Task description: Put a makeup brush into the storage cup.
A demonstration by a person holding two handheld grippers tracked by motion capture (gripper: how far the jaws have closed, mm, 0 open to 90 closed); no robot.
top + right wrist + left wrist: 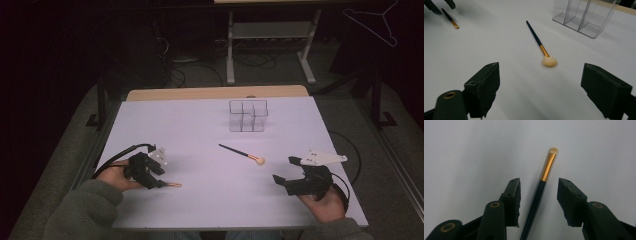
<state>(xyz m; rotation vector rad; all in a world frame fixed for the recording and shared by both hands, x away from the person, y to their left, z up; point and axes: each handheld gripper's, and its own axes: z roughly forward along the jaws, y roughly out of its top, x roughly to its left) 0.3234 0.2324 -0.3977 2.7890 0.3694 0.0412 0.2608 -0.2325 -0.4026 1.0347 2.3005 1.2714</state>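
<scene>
**Black-handled small brush sits between left jaws, not yet pinched**

Small brush (541, 187) lies flat on the table (200, 125) at its near-left, handle between the left gripper (538, 185) pads, gaps on both sides. Light, stiff and thin, likely slippery — grip the black handle just below the gold ferrule, not the soft tip. Right gripper (540, 85) is spread wide and empty, facing the big brush (539, 45); organizer (248, 116) stands beyond.

small brush (541, 187), dark handle, gold ferrule, pale tip, flat on white table, lying between the left gripper's pads, untouched
</scene>
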